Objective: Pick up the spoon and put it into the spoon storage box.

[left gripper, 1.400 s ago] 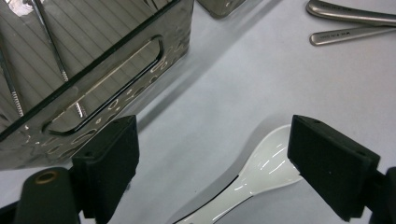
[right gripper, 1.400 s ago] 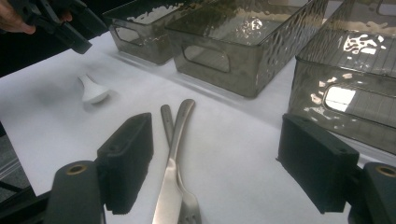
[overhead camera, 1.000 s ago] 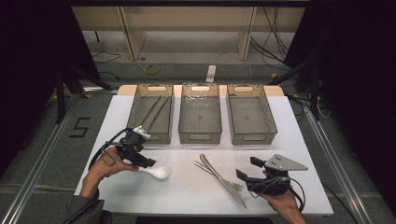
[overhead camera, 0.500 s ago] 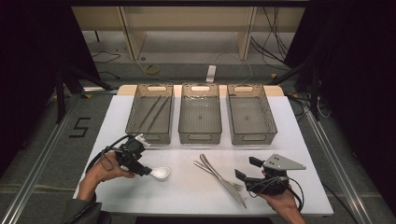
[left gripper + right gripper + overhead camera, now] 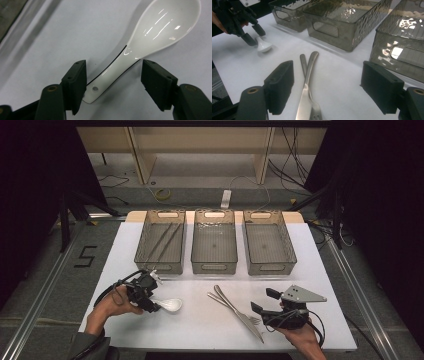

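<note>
- The white ceramic spoon (image 5: 140, 47) lies flat on the bench, its handle between the left gripper (image 5: 113, 83) jaws, which have just been closing (neither pad pressing yet).
- Its long axis runs diagonally, bowl pointing away beyond the jaws.
- The right gripper (image 5: 329, 85) hangs wide over a knife (image 5: 308, 85) and fork (image 5: 312, 106).

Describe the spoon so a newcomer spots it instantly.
On the white table, look in front of the leftmost of three grey bins. There the white spoon lies between the left gripper's jaws. It is glossy ceramic, unlike the metal fork and knife further right.
</note>
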The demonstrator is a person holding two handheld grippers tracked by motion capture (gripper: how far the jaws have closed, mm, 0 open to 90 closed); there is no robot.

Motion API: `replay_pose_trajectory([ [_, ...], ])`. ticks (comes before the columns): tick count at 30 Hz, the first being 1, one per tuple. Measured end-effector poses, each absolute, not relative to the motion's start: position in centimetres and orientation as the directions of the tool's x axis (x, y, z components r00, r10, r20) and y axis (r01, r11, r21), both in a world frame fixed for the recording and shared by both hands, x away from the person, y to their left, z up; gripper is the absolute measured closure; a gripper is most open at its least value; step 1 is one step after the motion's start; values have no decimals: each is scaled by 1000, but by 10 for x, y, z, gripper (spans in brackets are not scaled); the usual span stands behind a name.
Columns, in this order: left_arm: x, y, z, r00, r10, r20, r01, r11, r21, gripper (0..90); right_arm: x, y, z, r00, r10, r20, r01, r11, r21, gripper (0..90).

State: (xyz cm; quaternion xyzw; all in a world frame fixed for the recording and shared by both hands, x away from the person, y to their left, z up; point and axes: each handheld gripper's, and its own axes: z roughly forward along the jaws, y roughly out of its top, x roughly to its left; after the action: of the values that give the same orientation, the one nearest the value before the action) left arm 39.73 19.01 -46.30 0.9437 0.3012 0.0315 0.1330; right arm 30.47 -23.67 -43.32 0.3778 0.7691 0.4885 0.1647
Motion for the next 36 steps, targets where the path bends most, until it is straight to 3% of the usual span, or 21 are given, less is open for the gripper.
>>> replay_pose_trajectory([
  [11,398,187,-465,835,551,-7,533,-805,260,437,304,-236,-433,-661,741,115,420,239,875,274],
  [16,397,186,-464,840,542,-11,525,-809,265,510,304,-236,-433,-661,741,114,421,241,875,274],
  [29,398,189,-464,847,531,-32,517,-808,281,809,304,-236,-433,-661,742,113,421,241,874,274],
  [36,399,189,-463,838,545,-34,531,-800,280,849,304,-236,-433,-661,741,113,421,242,874,274],
])
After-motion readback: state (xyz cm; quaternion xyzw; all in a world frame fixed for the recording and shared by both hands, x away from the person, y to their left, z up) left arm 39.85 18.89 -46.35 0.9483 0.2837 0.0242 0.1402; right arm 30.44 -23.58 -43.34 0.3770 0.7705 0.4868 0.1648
